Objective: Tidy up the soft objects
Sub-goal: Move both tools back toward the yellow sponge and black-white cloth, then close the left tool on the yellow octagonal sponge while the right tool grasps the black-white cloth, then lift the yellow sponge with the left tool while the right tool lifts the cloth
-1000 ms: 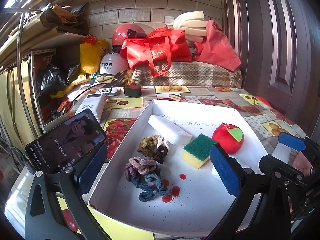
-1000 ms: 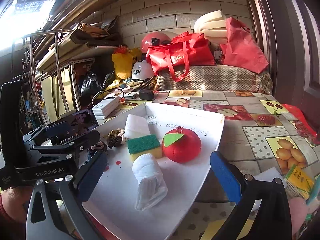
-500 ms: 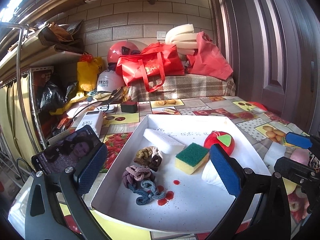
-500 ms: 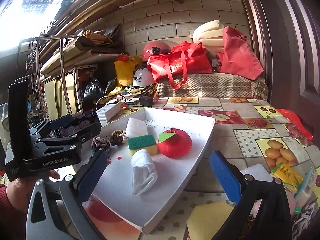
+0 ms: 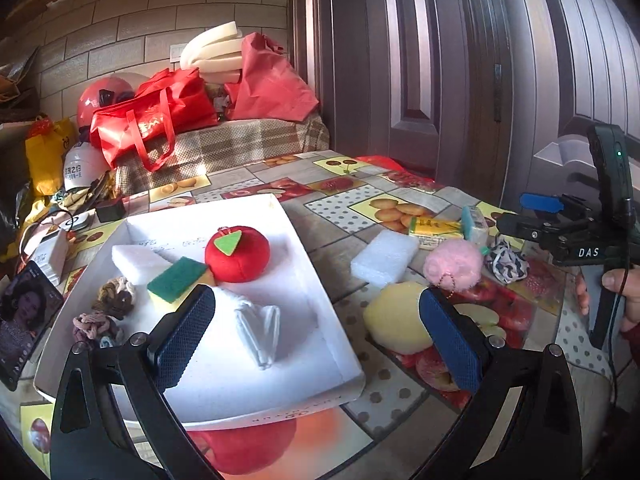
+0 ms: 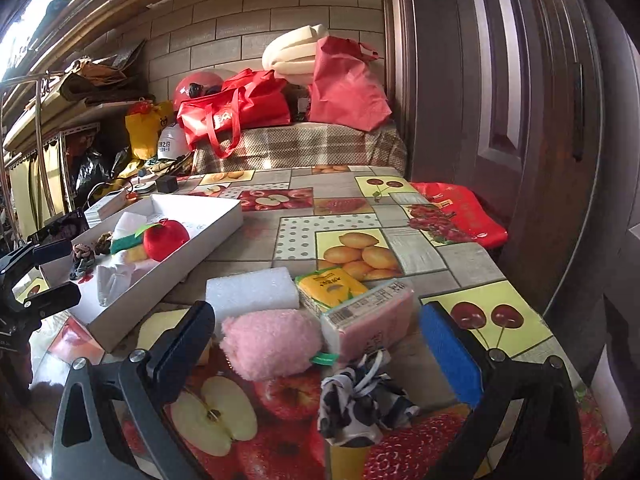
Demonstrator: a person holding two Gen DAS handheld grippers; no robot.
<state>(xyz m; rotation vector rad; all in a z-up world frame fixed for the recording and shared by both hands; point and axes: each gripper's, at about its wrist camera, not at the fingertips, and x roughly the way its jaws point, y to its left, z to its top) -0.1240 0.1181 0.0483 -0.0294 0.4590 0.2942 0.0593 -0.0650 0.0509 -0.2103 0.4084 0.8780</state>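
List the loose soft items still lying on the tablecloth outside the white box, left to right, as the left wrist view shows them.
yellow plush → white foam block → pink fluffy ball → black-and-white scrunchie

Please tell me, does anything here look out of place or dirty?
Yes. Small red spots stain the white tray floor near the knotted hair ties. Several soft things lie outside the tray on the tablecloth: a white foam block, a pink plush, a yellow sponge and a black-and-white scrunchie.
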